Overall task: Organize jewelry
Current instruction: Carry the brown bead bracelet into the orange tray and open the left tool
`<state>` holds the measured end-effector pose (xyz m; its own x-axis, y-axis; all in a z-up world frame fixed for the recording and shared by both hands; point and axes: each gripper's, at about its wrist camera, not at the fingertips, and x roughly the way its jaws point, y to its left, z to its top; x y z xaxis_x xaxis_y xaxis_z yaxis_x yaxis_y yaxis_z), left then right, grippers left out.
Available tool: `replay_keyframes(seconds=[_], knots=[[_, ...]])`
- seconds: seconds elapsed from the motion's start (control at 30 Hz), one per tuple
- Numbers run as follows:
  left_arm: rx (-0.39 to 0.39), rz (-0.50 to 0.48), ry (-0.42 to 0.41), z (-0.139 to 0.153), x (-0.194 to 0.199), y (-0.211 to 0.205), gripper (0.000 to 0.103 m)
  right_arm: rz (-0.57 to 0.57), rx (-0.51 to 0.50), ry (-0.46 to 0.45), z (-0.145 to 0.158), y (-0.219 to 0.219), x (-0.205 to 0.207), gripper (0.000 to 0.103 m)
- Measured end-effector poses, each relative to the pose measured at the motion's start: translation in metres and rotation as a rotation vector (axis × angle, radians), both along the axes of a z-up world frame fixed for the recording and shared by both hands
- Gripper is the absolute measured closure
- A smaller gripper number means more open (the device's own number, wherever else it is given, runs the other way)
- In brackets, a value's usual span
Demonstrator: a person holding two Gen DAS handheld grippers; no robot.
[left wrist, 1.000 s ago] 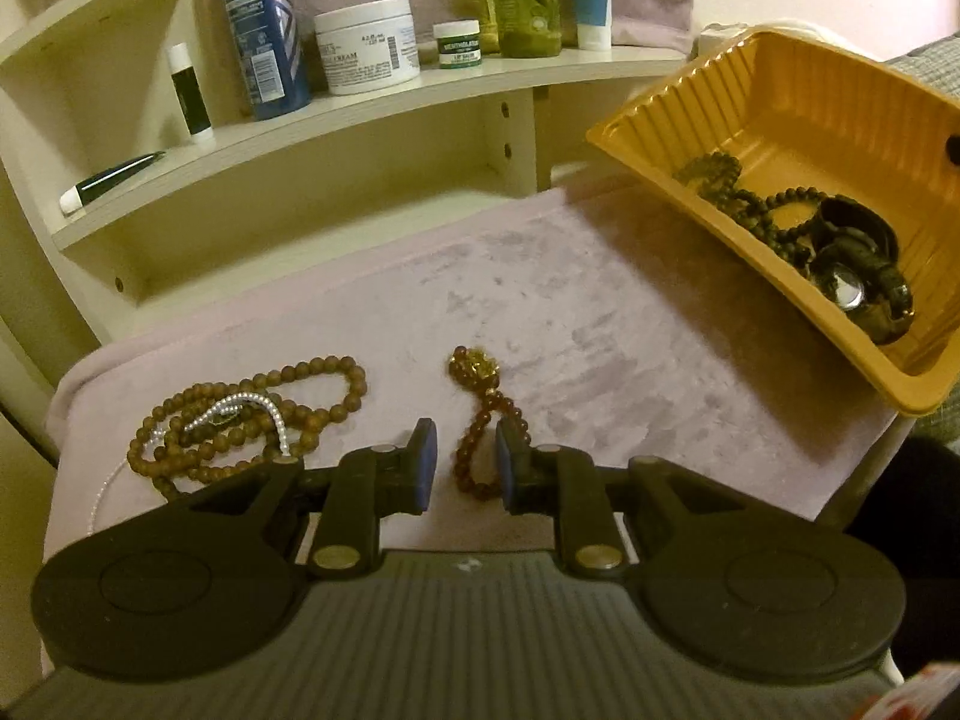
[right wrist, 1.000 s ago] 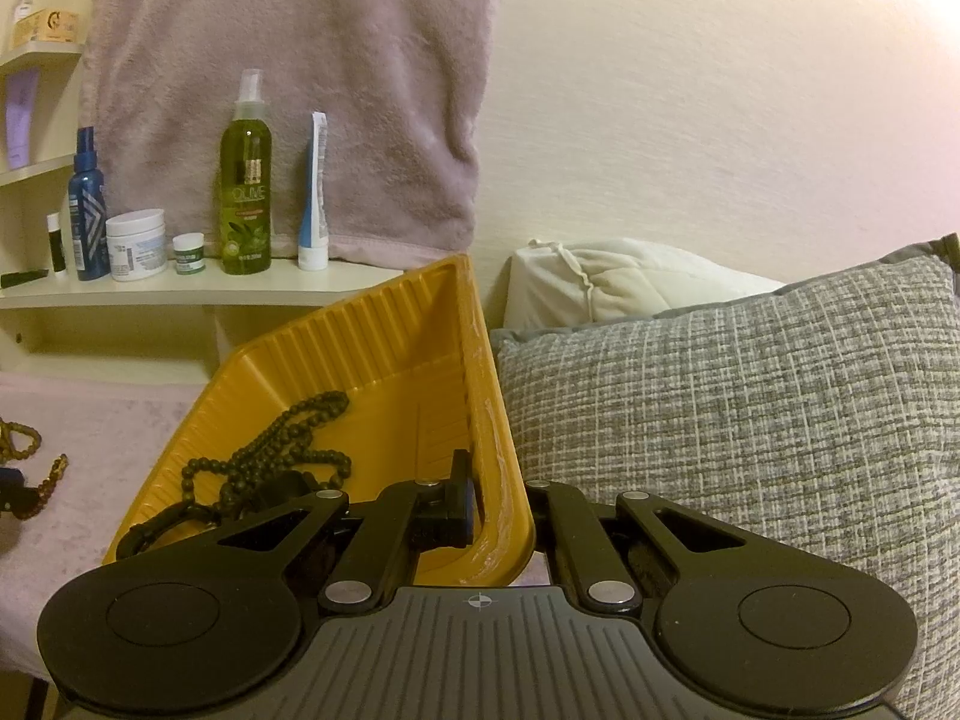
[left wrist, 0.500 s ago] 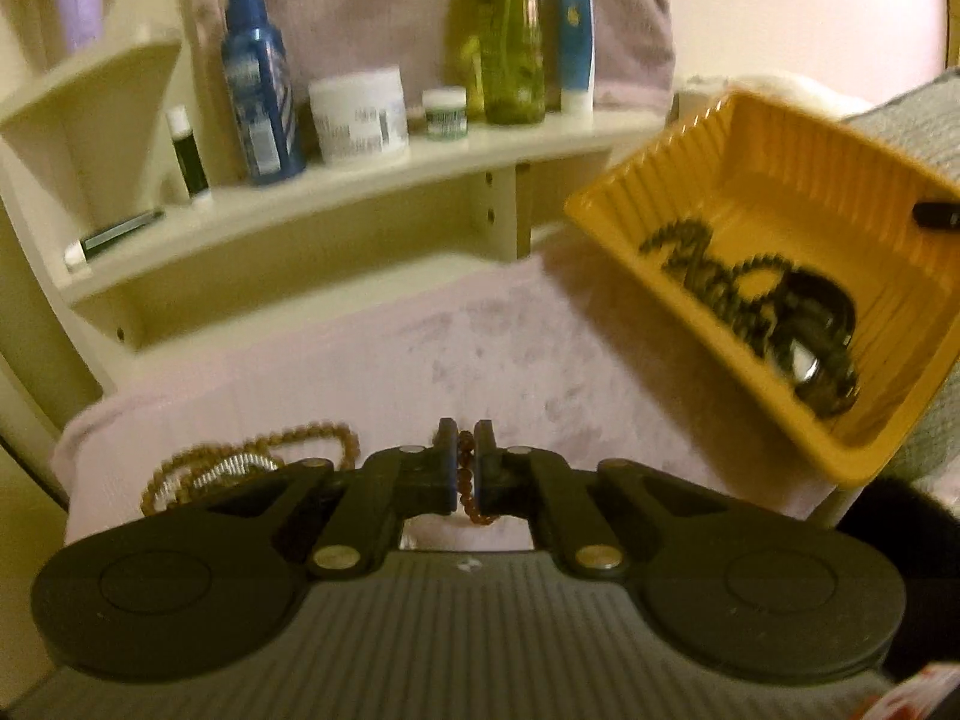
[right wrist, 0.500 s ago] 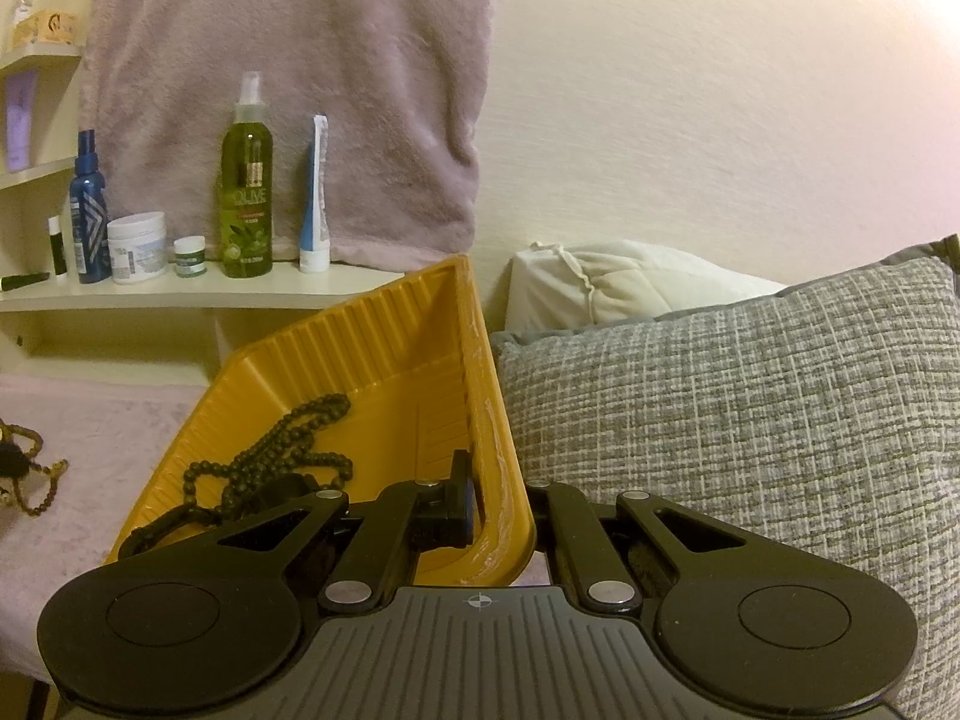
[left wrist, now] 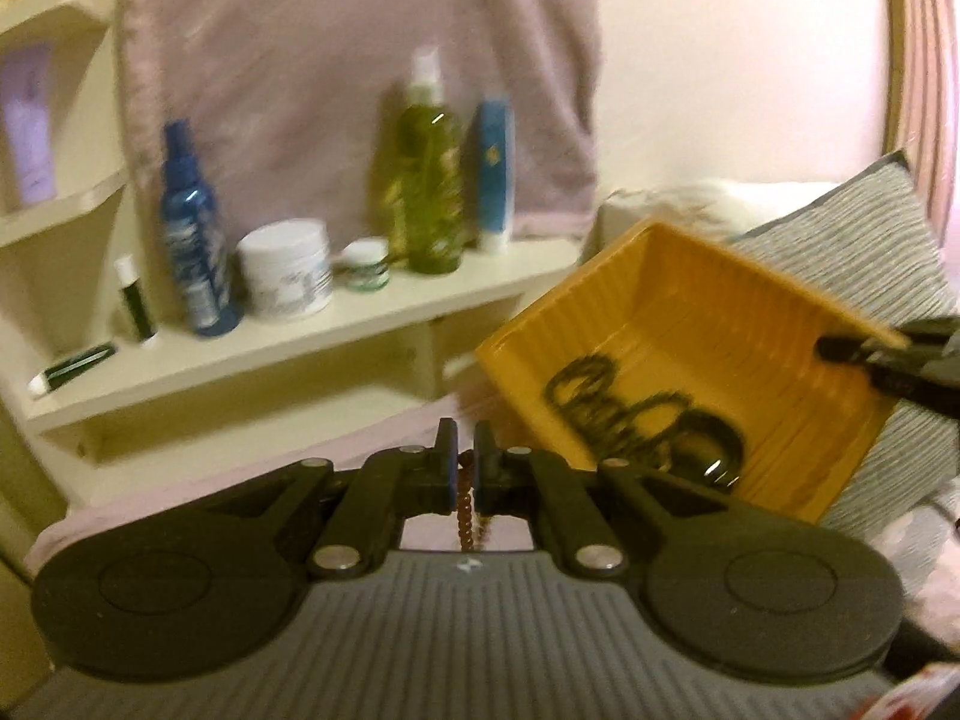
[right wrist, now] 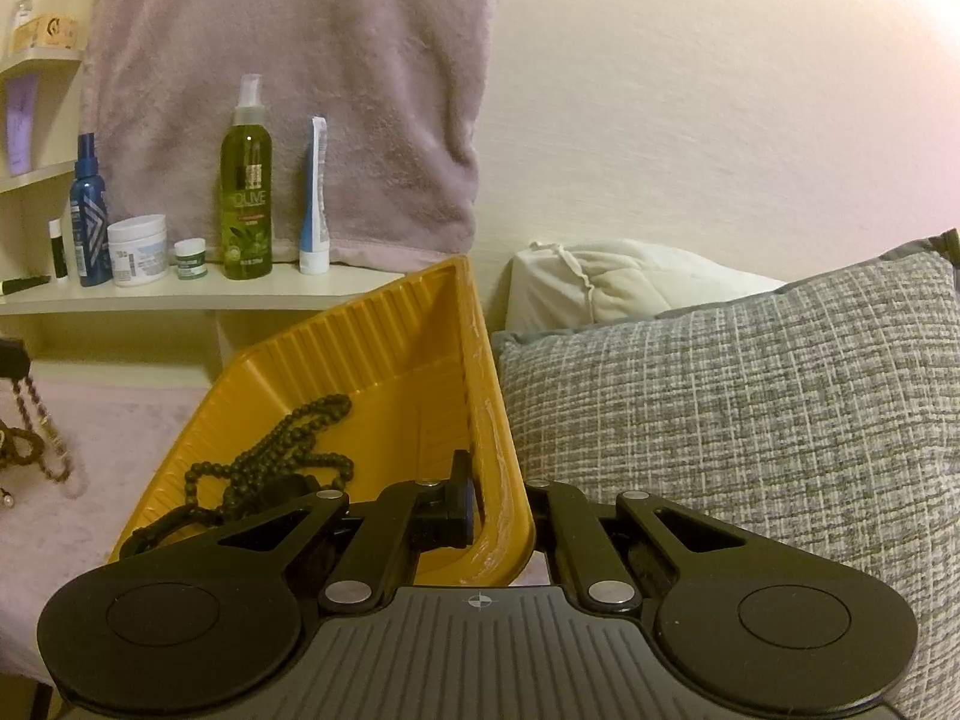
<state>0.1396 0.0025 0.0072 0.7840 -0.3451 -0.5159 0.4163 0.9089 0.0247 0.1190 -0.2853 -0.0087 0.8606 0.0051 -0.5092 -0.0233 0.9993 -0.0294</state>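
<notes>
My left gripper [left wrist: 465,468] is shut on a reddish-brown bead bracelet [left wrist: 467,510], which hangs down between the fingers above the pink cloth; it also shows hanging at the far left of the right wrist view [right wrist: 36,414]. My right gripper [right wrist: 498,498] is shut on the right rim of a tilted yellow tray [right wrist: 384,360], seen also in the left wrist view [left wrist: 720,324]. Dark bead necklaces [right wrist: 270,456] and a dark watch [left wrist: 708,456] lie in the tray.
A shelf [left wrist: 288,336] carries a blue spray bottle [left wrist: 192,240], white jar [left wrist: 285,270], green bottle [left wrist: 426,186] and tubes. A pink towel [right wrist: 288,90] hangs behind. A grey pillow [right wrist: 750,408] lies right of the tray. More brown beads [right wrist: 18,450] lie on the cloth.
My left gripper shut on the brown bracelet, lifted it off the cloth and swung toward the tray. My right gripper stayed still, holding the tray rim.
</notes>
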Motion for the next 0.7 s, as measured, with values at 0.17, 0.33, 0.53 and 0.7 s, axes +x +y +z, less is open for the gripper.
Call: replay_keyframes(seconds=[0.17,0.33,0.53,0.7], knots=[[-0.066,-0.072,-0.026,0.019,-0.001,-0.027,0.1,-0.001,0.002,-0.001,0.0,0.0,-0.001,0.098],[-0.094,-0.149,-0.033,0.028,0.001,-0.058,0.099,-0.002,0.006,0.0,0.0,0.0,0.0,0.098],[-0.089,-0.225,-0.002,0.02,0.005,-0.09,0.099,-0.001,0.014,0.0,0.001,0.0,0.0,0.098],[-0.07,-0.254,0.035,0.005,0.006,-0.108,0.099,-0.002,0.022,-0.001,0.001,-0.001,0.0,0.098]])
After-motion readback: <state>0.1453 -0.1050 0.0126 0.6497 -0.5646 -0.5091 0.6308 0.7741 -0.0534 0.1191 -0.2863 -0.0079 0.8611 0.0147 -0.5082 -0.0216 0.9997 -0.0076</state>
